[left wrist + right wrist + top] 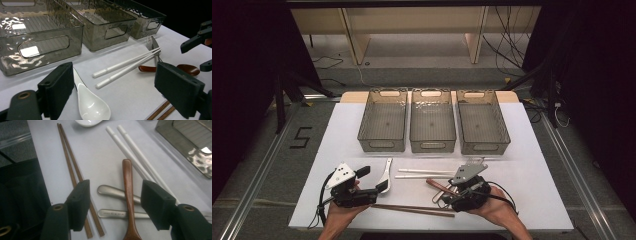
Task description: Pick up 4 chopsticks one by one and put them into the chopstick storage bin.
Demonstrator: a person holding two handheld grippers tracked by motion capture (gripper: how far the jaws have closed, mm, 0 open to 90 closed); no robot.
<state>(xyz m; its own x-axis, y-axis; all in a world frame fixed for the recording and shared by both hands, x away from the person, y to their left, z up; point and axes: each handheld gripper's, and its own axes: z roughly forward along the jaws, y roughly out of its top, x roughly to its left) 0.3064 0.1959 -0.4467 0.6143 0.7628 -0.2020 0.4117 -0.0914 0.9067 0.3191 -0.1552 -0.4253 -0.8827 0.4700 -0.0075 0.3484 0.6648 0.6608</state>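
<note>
Nothing is sorted yet: all your cutlery lies on the surface (532,200). Your right claw (115,205) stands partly open, empty, straddling the brown wooden spoon (128,195) and the metal handles (117,192) under it. Your left claw (115,92) gapes, empty, beside the white spoon (91,105). Beyond, three bins (432,120) wait, unfilled.

Cutlery crowds table (532,165) front betw. grippers; right side free, bins (432,121) block back.
</note>
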